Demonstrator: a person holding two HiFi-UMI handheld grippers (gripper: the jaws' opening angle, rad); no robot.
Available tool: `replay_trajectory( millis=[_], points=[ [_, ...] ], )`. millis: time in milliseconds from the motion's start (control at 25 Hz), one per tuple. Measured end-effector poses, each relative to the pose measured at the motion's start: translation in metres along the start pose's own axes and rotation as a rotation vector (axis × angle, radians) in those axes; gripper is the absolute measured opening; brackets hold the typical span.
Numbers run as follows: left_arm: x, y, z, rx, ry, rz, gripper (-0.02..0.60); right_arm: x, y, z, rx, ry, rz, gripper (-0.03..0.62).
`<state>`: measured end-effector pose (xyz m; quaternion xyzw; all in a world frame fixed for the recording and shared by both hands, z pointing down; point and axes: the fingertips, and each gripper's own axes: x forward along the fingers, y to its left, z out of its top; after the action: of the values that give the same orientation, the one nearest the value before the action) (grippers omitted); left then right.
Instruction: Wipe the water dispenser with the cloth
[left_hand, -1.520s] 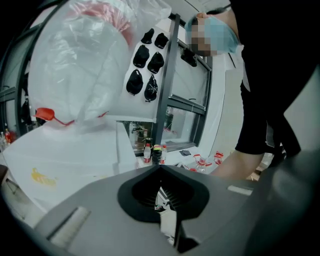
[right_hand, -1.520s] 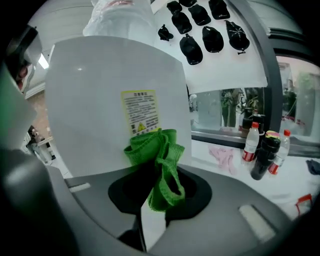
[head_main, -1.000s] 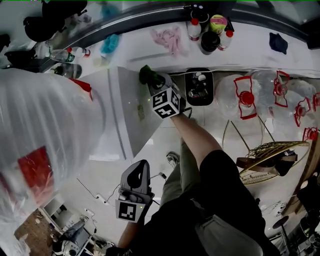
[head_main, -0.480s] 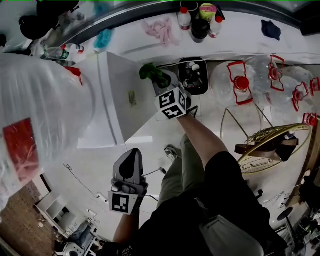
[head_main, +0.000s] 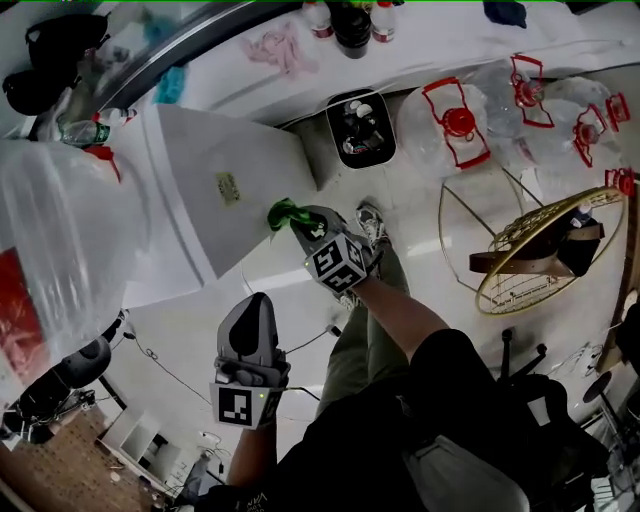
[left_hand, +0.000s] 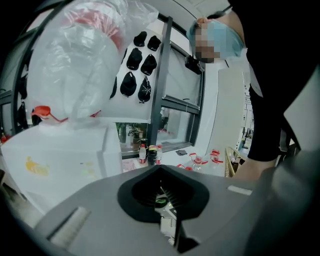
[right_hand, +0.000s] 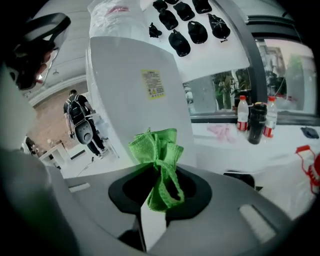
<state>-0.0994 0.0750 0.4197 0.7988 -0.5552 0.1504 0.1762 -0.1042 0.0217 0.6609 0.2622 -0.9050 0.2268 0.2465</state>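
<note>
At left of the scene, the water dispenser (head_main: 190, 190) is standing with a white side panel facing the person, a large bottle (head_main: 60, 250) sitting on top. Right gripper (head_main: 293, 222) is clamping the green cloth (head_main: 283, 212), bunched between its jaws, and holding it at the near right edge of that panel, nearer than the yellow label (head_main: 228, 186).

Judgement: wiping is looking under way on this side. No streaks or wet marks are showing, so how much is done cannot be read. The other faces and the top are probably left to do.

Left gripper (head_main: 252, 300) is hanging nearer the person, jaws together on nothing, taking no part.

Whether cloth is actually touching panel is not showing in either view. Dispenser's taps are lying out of sight, and the bottle is being cut off at the left frame edge.
</note>
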Motion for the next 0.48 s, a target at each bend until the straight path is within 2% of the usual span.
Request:
replay_trajectory(
  millis=[200, 360, 480],
  points=[
    [0.013, -0.003, -0.010, -0.021, 0.030, -0.022, -0.003, 0.018, 0.008, -0.015, 0.042, 0.033, 0.042, 0.083],
    [0.024, 0.008, -0.012, -0.049, 0.038, -0.006, -0.003, 0.044, -0.012, 0.001, 0.058, 0.045, 0.035, 0.083],
    [0.030, 0.014, -0.012, -0.080, 0.037, 0.019, -0.003, 0.066, -0.034, 0.021, 0.031, 0.041, 0.026, 0.083]
  ],
)
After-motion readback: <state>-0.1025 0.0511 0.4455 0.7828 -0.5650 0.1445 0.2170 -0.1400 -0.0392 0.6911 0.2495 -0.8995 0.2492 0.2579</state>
